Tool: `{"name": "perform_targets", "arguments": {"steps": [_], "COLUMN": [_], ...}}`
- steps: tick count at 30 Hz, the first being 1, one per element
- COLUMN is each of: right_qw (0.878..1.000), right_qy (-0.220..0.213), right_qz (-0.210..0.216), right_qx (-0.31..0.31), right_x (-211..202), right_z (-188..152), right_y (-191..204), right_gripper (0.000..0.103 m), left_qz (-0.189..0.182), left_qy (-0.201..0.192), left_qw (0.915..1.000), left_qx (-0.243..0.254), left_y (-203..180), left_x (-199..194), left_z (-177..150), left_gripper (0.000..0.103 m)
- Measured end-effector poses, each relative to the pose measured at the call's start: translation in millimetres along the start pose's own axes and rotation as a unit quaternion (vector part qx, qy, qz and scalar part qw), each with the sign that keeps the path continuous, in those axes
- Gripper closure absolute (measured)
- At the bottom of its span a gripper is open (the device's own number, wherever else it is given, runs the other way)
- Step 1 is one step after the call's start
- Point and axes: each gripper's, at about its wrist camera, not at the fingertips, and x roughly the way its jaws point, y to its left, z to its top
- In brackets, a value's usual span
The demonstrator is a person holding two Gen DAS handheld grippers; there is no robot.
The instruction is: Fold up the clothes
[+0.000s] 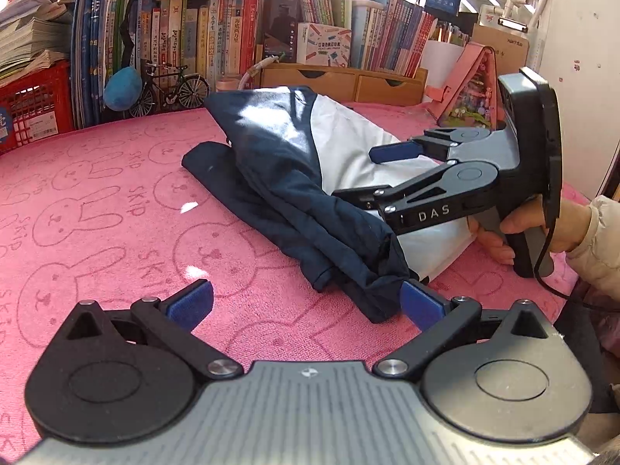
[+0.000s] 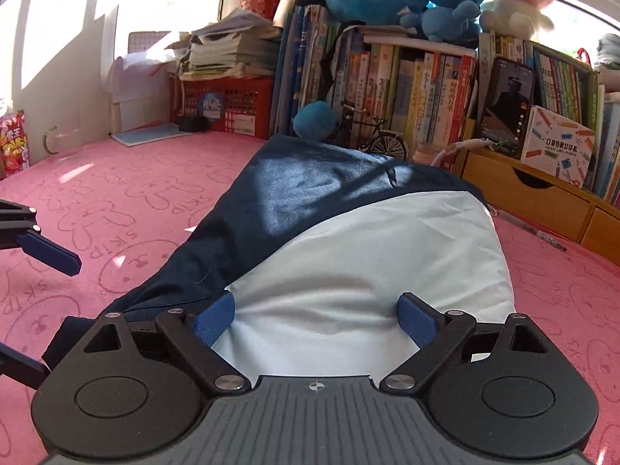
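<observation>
Bright window sunlight, blown-out glare, fisheye-bent edges, sharp focus

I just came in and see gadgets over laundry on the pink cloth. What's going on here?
A person is folding a navy and white garment on a pink bunny-print cloth, holding a two-finger tool in each hand. The garment lies bunched and partly folded. The right tool stands open over the white part, gripping nothing. The left tool is open too, near the garment's dark lower end, one pad beside the fabric. Books and plush toys fill the shelf behind.
</observation>
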Motion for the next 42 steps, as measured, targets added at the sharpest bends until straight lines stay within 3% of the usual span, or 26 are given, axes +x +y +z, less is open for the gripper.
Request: {"name": "perform_targets", "arguments": {"steps": [4,7,12,14,16,18,21,24,27,31,33,35,37,39,42], "right_qw": [1.000,1.000,1.000,1.000,1.000,0.999,0.999,0.999,0.999,0.995,0.995,0.995,0.993,0.992,0.992], "right_qy": [0.003,0.005,0.007,0.008,0.009,0.011,0.012,0.012,0.011,-0.001,-0.022,-0.020,0.003,0.026,0.041], "right_qz": [0.015,0.017,0.021,0.024,0.028,0.033,0.038,0.042,0.048,0.088,0.074,0.036,0.012,0.001,-0.013], "right_qx": [0.000,-0.007,-0.009,-0.007,-0.005,-0.001,0.000,-0.001,-0.002,0.038,0.062,0.087,0.115,0.124,0.120], "right_x": [0.2,-0.2,-0.6,0.3,1.2,2.1,2.2,2.1,0.4,-20.5,-29.0,-25.1,-10.3,8.1,24.0], "right_z": [-1.5,-1.0,-0.6,-0.4,-0.4,-0.4,-0.3,-0.1,0.4,10.1,20.7,31.0,34.8,27.9,17.1], "right_y": [2.6,5.3,3.9,2.3,1.1,-0.2,-0.5,-0.4,-1.2,-24.0,-42.5,-62.6,-80.3,-84.9,-80.3], "right_gripper": [0.009,0.008,0.007,0.006,0.006,0.005,0.003,0.003,0.003,0.004,0.005,0.010,0.034,0.044,0.044], "left_qz": [-0.057,-0.061,0.028,0.121,0.177,0.150,0.135,0.164,0.154,0.158,0.157,0.155,0.154,0.153,0.182], "left_qy": [-0.084,-0.107,-0.055,-0.028,-0.004,0.010,0.017,0.018,0.025,0.026,0.025,0.024,0.023,0.021,0.010], "left_qw": [0.9936,0.9915,0.9976,0.9909,0.9841,0.9859,0.9833,0.9830,0.9829,0.9819,0.9819,0.9821,0.9822,0.9820,0.9723], "left_qx": [-0.051,-0.043,0.032,0.051,0.016,-0.074,-0.122,-0.080,-0.098,-0.101,-0.103,-0.104,-0.106,-0.109,-0.146], "left_y": [17.5,11.7,-21.3,-15.5,11.1,48.8,73.8,60.7,67.1,69.1,69.4,70.0,71.0,72.2,77.8], "left_x": [-11.5,16.1,100.4,130.8,147.1,149.4,146.7,144.7,146.6,147.7,148.0,147.4,146.9,145.8,132.0], "left_z": [38.5,72.5,106.4,102.3,96.3,88.4,77.6,76.1,77.0,77.9,78.0,77.5,76.9,76.3,71.5], "left_gripper": [0.000,0.000,0.000,0.000,0.000,0.000,0.000,0.000,0.000,0.000,0.000,0.000,0.000,0.000,0.000]}}
